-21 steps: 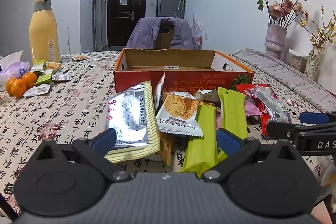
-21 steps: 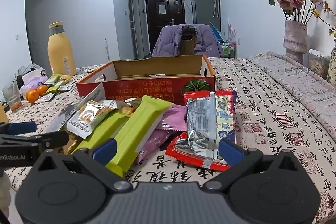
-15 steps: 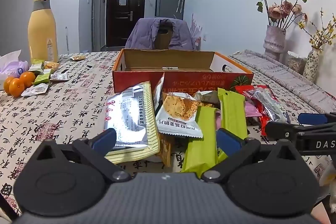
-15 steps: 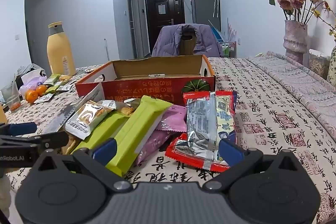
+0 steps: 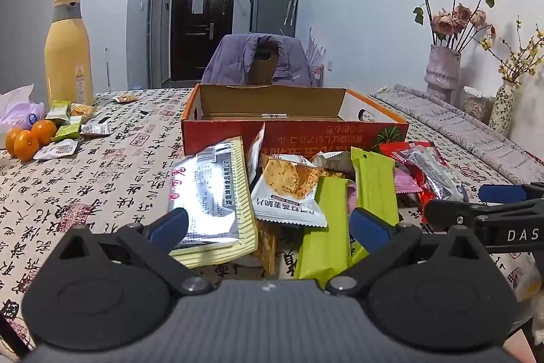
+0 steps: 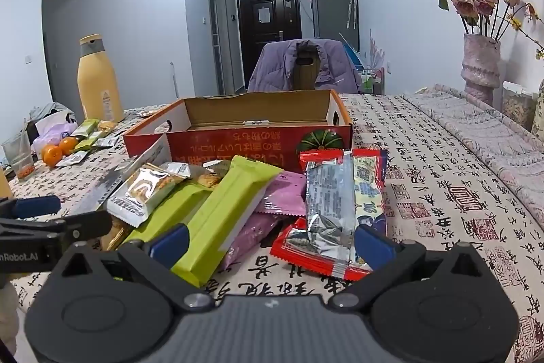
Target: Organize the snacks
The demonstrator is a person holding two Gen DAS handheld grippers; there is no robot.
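Jaws of both the left gripper (image 5: 268,227) and right gripper (image 6: 270,238) gape empty; lift top packets singly from the snack pile (image 6: 244,193) into the open box (image 6: 258,114)

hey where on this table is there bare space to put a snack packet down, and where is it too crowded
Bare tablecloth lies right of the red packet, out to the padded runner. More lies between the silver packet and the oranges. The cardboard box looks nearly empty inside. Crowded: the snack pile before the box, and the corner by the yellow bottle.
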